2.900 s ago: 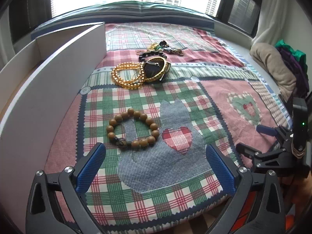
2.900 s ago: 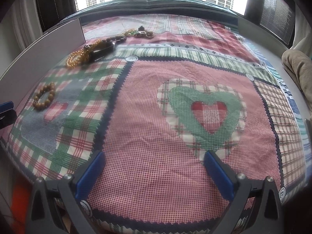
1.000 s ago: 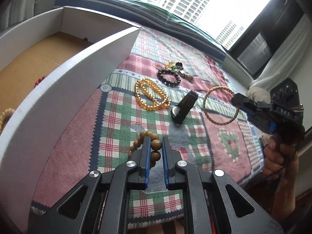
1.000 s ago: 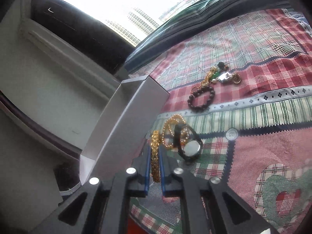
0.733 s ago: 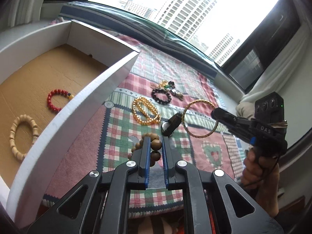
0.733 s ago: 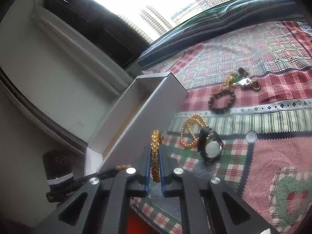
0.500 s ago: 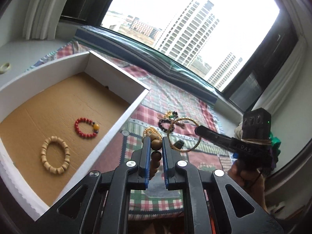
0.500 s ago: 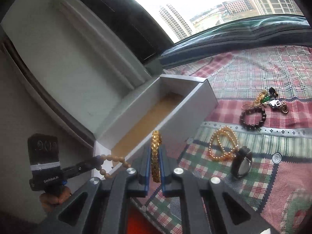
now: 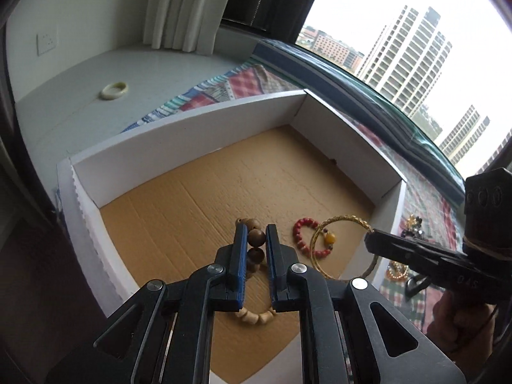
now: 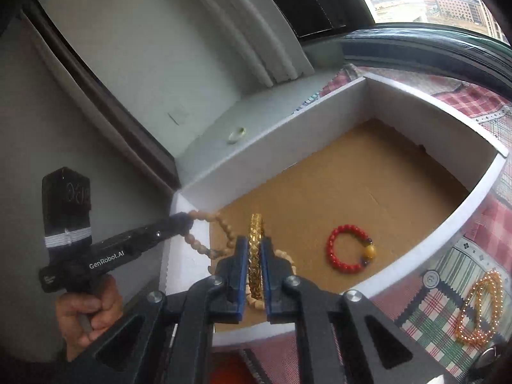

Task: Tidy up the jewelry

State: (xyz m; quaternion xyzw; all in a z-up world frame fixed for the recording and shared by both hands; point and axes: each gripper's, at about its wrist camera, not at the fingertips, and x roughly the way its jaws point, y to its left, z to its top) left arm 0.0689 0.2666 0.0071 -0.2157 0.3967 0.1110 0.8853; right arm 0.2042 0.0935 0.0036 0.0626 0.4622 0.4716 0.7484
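White box (image 9: 179,140) below my tools holds a red bead bracelet (image 10: 347,248) and a pale bead bracelet (image 9: 254,315). My left gripper (image 9: 256,240) clamps a brown bead bracelet (image 9: 256,238); right gripper (image 10: 255,256) pinches a gold bangle (image 10: 256,256), both over the box.

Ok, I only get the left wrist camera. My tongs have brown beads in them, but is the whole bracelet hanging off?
Observer: Yes. The wooden bead bracelet dangles as a loop from the left tongs, above a corner of the box.
Operator: Is the gold one squeezed properly?
Observer: The right tongs are shut on the gold bangle, which stands edge-on between the pads.
Operator: What holds my tongs up?
Observer: A hand grips the handle underneath.
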